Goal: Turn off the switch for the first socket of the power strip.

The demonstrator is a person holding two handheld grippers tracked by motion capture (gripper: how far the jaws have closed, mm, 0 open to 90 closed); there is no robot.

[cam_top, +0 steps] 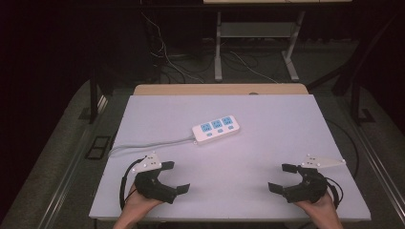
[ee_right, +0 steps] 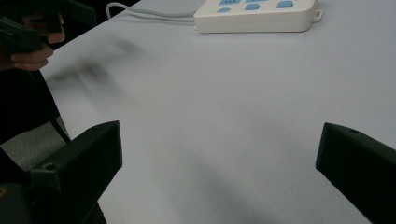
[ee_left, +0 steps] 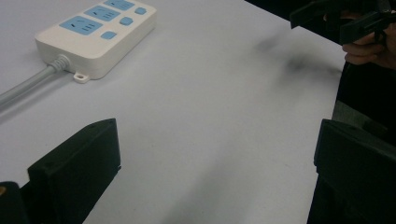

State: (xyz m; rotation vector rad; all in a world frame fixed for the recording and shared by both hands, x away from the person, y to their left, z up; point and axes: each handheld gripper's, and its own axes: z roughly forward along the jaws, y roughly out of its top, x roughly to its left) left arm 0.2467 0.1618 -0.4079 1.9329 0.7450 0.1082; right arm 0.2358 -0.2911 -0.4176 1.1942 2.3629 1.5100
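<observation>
A white power strip point(cam_top: 216, 128) with blue sockets and switches lies near the middle of the white table point(cam_top: 267, 119), its grey cable point(cam_top: 143, 144) running off to the left edge. My left gripper point(cam_top: 175, 176) rests near the front left, jaws wide apart with nothing between them. My right gripper point(cam_top: 282, 177) sits at the front right, also open and empty. In the left gripper view the power strip point(ee_left: 95, 32) lies ahead at upper left, well beyond the jaws. In the right gripper view the power strip point(ee_right: 257, 14) lies at the top, far from the jaws.
A wooden strip point(cam_top: 219, 89) borders the table's far edge. Beyond it stand metal desk legs point(cam_top: 218, 47) and loose cables point(cam_top: 167, 57) on the floor. The other hand and its gripper point(ee_left: 355, 23) appear at upper right in the left gripper view.
</observation>
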